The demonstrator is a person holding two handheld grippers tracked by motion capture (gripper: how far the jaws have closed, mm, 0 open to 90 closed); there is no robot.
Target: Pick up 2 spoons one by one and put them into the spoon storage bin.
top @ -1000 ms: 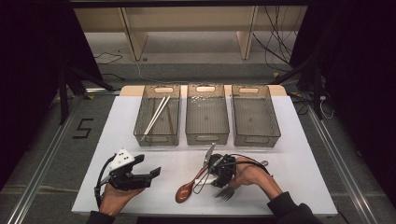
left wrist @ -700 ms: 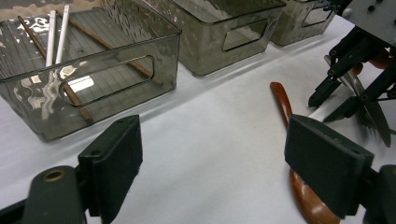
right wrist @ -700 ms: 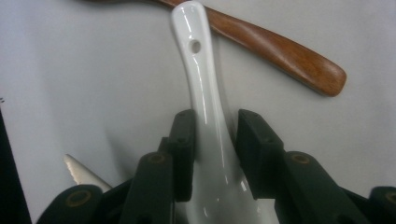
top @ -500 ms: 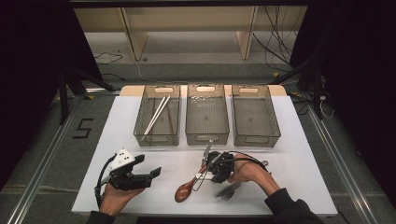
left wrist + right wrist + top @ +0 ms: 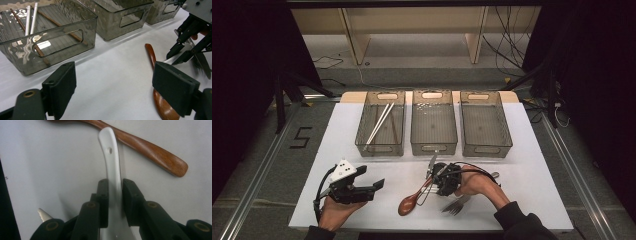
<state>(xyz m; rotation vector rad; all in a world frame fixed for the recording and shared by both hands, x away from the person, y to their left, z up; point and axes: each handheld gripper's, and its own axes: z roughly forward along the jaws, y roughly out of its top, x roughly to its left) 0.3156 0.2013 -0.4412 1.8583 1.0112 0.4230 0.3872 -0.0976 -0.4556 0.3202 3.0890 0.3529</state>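
Fingers of the right gripper (image 5: 115,195) are clamped on the handle of a white spoon (image 5: 111,162), one black pad on each side of it. In the right gripper view the handle runs up from between the pads, and its tip with a small hole lies over the handle of a wooden spoon (image 5: 150,150) that crosses the top of the view on the white counter (image 5: 37,170). Whether the white spoon is lifted clear of the counter cannot be told.

In the high view the right gripper (image 5: 443,177) sits near the counter's front edge, a little right of the middle, held by the person's right hand (image 5: 479,185). The wooden spoon (image 5: 412,200) lies just to its left, bowl towards the front edge. A metal fork (image 5: 456,205) lies just in front of the hand, and a knife (image 5: 432,162) lies just behind the gripper, pointing at the bins.

The left gripper (image 5: 362,187) is held low near the front left corner; its fingers (image 5: 62,85) stand wide apart with nothing between them.

Three clear bins stand side by side along the back half of the counter. The left bin (image 5: 379,127) holds white and brown chopsticks (image 5: 379,122). The middle bin (image 5: 433,125) and the right bin (image 5: 484,125) show no cutlery that can be made out.
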